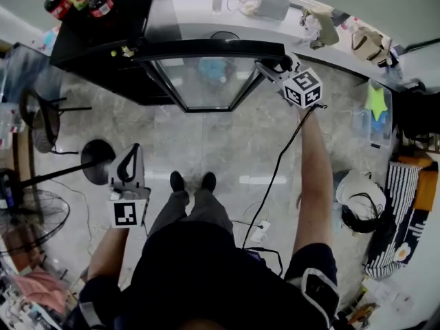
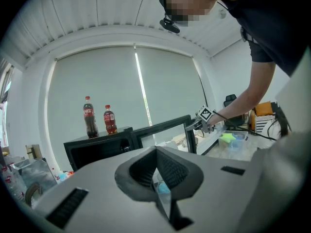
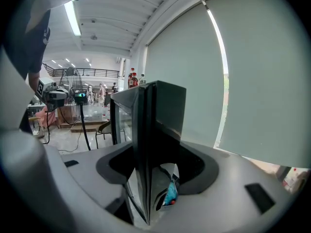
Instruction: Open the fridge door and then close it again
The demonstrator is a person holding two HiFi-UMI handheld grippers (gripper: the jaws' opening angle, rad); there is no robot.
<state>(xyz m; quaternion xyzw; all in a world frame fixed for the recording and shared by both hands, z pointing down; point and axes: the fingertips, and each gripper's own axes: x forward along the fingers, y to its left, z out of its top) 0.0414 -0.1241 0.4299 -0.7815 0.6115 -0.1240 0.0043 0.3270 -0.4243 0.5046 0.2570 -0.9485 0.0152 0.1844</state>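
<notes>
Fridge door (image 1: 206,81) of dark-framed glass stands swung open from the black fridge (image 1: 103,53), its hinge side at the cabinet and its free edge out to the right in the head view. The right tool (image 1: 269,67) is at that free edge, with the person's right arm stretched out to it and a black cable (image 1: 278,163) hanging from it down to the floor. In the right gripper view the door (image 3: 146,120) runs upright straight through the right tool (image 3: 146,178), and the jaws are clamped on its edge, one on each face.

The left tool (image 1: 128,163) is held low at the person's left side, well apart from the fridge and touching nothing. In the left gripper view its jaws are pressed together with nothing between them (image 2: 159,178). Beyond them that view shows the fridge (image 2: 97,152) with its dark inside exposed, the door (image 2: 165,130) angled out to the right, and the right tool (image 2: 201,120) at the door's far edge.

Two cola bottles (image 2: 88,116) (image 2: 110,119) stand upright side by side on top of the fridge; the head view shows them near its back left corner (image 1: 56,4) (image 1: 100,4). A pale roller blind (image 2: 112,81) hangs behind the fridge. The person's shoes (image 1: 177,181) stand on the marbled floor (image 1: 227,150) facing the open door, and a fan (image 1: 27,218) stands off to the left.
</notes>
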